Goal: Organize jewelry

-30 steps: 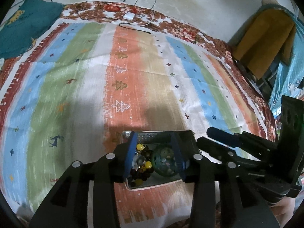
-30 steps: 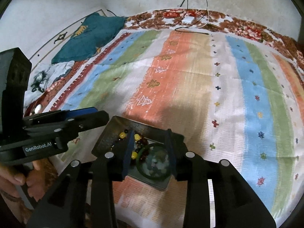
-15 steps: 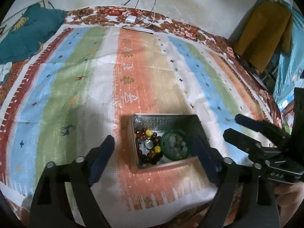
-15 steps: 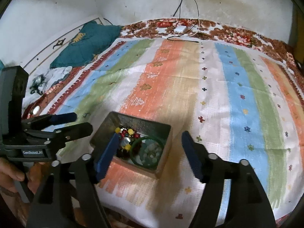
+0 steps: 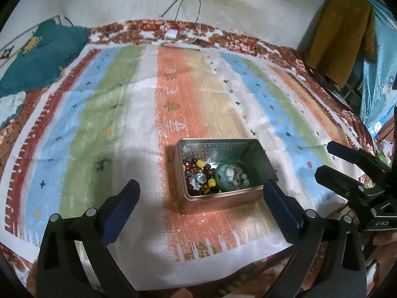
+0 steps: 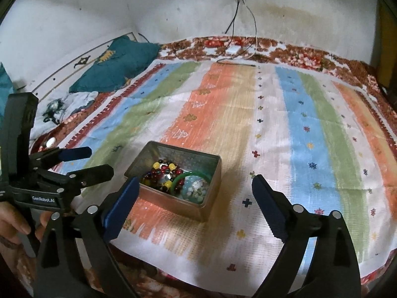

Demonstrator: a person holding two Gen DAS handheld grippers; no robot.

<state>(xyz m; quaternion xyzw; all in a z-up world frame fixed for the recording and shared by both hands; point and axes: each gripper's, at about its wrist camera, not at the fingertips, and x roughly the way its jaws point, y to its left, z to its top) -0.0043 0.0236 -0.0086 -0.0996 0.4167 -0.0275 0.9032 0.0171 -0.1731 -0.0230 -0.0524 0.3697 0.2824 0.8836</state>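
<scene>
A silver metal tin sits on the striped cloth near its front edge. Inside lie a dark beaded bracelet with yellow beads and a green bangle around pale blue beads. My left gripper is open and empty, above and in front of the tin. It also shows at the left of the right wrist view. My right gripper is open and empty, above the tin's near side. It also shows at the right of the left wrist view.
The striped cloth covers a floral bedspread. A teal cushion lies at the far left. Cables and a white charger lie by the back wall. Yellow clothing hangs at the right.
Both grippers have opened wide and pulled back and up from the tin. The jewelry now lies in the tin, free of the fingers.
</scene>
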